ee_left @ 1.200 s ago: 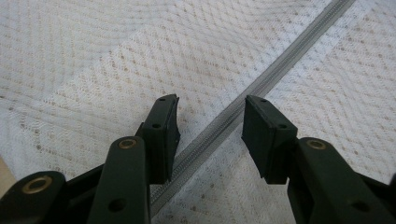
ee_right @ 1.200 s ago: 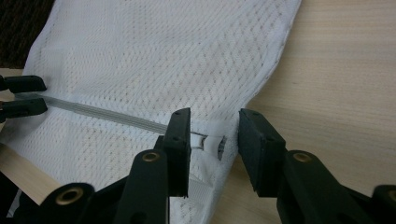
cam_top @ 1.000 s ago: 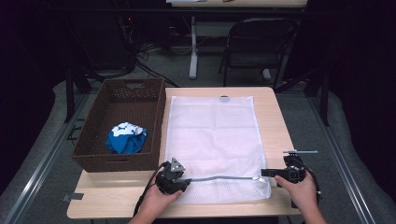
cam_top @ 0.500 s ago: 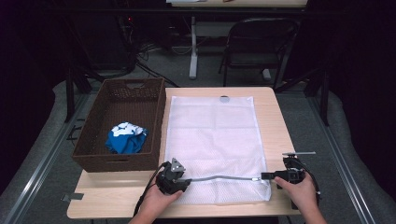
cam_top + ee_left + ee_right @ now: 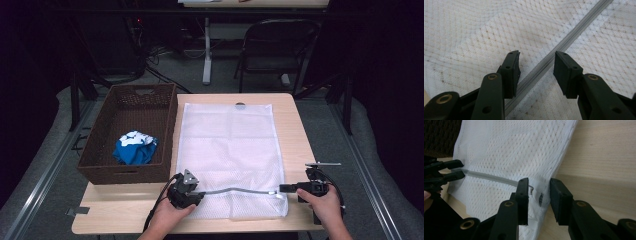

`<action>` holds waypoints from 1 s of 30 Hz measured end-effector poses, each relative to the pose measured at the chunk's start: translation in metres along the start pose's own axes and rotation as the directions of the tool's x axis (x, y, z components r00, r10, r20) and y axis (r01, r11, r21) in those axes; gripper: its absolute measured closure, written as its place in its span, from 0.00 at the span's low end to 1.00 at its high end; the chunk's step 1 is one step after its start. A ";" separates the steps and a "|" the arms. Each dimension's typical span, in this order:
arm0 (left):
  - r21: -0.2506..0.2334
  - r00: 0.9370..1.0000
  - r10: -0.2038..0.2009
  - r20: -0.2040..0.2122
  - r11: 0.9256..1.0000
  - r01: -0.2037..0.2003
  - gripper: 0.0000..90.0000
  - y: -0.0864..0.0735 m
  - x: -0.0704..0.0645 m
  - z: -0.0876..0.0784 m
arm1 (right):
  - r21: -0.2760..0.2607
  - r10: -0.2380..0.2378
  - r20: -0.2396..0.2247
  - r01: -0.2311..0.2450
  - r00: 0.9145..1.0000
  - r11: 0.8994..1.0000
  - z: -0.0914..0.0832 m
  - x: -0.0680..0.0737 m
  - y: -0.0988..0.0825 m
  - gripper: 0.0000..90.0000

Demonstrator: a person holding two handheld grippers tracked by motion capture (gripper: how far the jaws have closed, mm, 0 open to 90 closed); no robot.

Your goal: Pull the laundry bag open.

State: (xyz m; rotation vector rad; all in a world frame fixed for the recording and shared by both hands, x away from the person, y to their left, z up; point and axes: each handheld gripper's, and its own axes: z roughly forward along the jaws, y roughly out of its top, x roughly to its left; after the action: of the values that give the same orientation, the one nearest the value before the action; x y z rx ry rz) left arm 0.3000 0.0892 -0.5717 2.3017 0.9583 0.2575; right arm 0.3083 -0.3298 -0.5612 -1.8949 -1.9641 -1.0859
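right gripper view: zipper pull (image 5: 537, 195) sits between the closing right gripper (image 5: 539, 192) jaws, untouched. left gripper (image 5: 537, 67) jaws stand apart, straddling the zipper (image 5: 564, 45).

One mesh bag (image 5: 227, 150), one basket (image 5: 100, 150), one blue cloth (image 5: 134, 148), two grippers.

A light wooden desk (image 5: 295, 135) carried the things. A white mesh laundry bag (image 5: 227, 145) lay flat across its middle and right, its grey zipper (image 5: 240, 190) running along the near end. A dark wicker basket (image 5: 97, 150) stood on its left side, just beside the bag.
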 end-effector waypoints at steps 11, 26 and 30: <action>0.000 1.000 0.001 0.000 1.000 -0.001 0.62 0.000 0.000 0.000 | 0.032 -0.013 0.026 0.012 1.000 0.999 0.011 -0.001 -0.001 0.74; -0.002 1.000 0.003 -0.002 1.000 -0.003 0.62 0.000 0.000 0.000 | 0.060 -0.103 0.121 0.097 0.987 0.994 0.018 0.012 -0.001 0.84; -0.002 1.000 0.004 -0.002 1.000 -0.004 0.62 0.000 0.000 0.000 | 0.065 -0.115 0.134 0.107 0.984 0.992 0.018 0.014 -0.001 0.88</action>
State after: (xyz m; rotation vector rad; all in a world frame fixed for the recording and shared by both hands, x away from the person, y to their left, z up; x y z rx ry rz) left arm 0.2998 0.0890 -0.5719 2.3016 0.9545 0.2625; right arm 0.3112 -0.3077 -0.5663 -1.8968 -2.1745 -0.9382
